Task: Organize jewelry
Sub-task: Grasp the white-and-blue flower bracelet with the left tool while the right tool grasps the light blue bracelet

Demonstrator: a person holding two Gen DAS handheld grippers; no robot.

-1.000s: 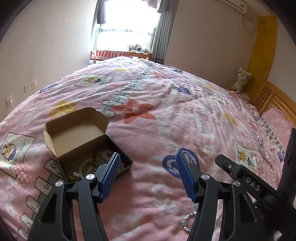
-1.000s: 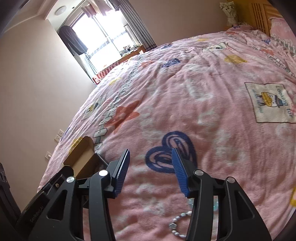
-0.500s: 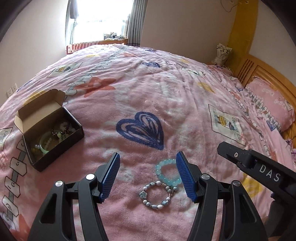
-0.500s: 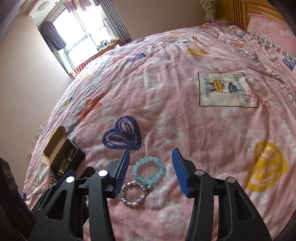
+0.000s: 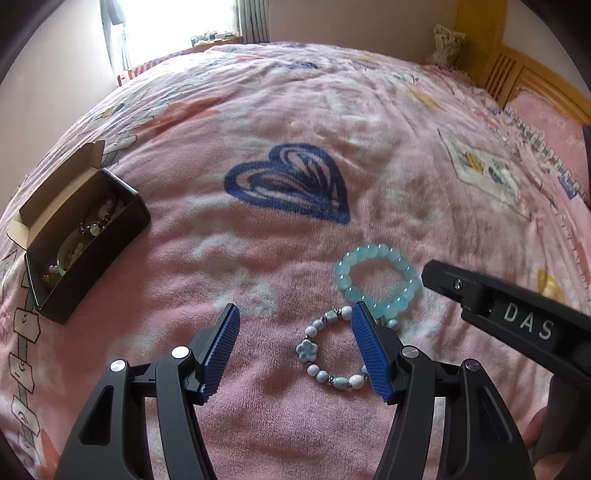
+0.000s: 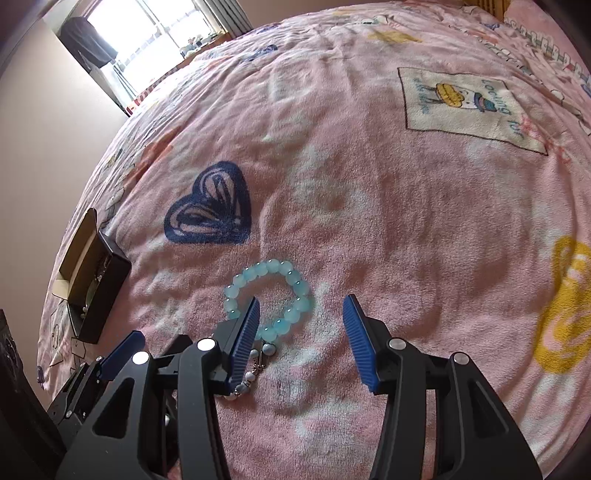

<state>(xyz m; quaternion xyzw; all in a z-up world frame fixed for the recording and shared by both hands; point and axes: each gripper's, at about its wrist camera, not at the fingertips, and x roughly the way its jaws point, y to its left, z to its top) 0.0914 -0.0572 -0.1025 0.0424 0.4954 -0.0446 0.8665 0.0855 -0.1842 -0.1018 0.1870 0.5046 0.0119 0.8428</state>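
Observation:
A turquoise bead bracelet (image 5: 376, 280) lies on the pink blanket, also in the right wrist view (image 6: 271, 302). A white-and-blue bracelet with a flower bead (image 5: 332, 354) lies just below it, touching it; the right wrist view shows only part of it (image 6: 243, 384). My left gripper (image 5: 295, 350) is open, low over the flower bracelet, its right finger on the bracelet's right side. My right gripper (image 6: 301, 339) is open, its left finger over the turquoise bracelet's near edge. An open black box (image 5: 110, 236) with several jewelry pieces inside sits at the left, also in the right wrist view (image 6: 99, 291).
The pink blanket (image 5: 295, 110) with a blue heart print (image 5: 291, 184) covers the bed. A wooden headboard (image 5: 517, 77) and pink pillow (image 5: 550, 129) are at the far right. A window (image 5: 177, 22) is at the back.
Both grippers have swung from the box toward the two bracelets and come down close over them. Both stay open.

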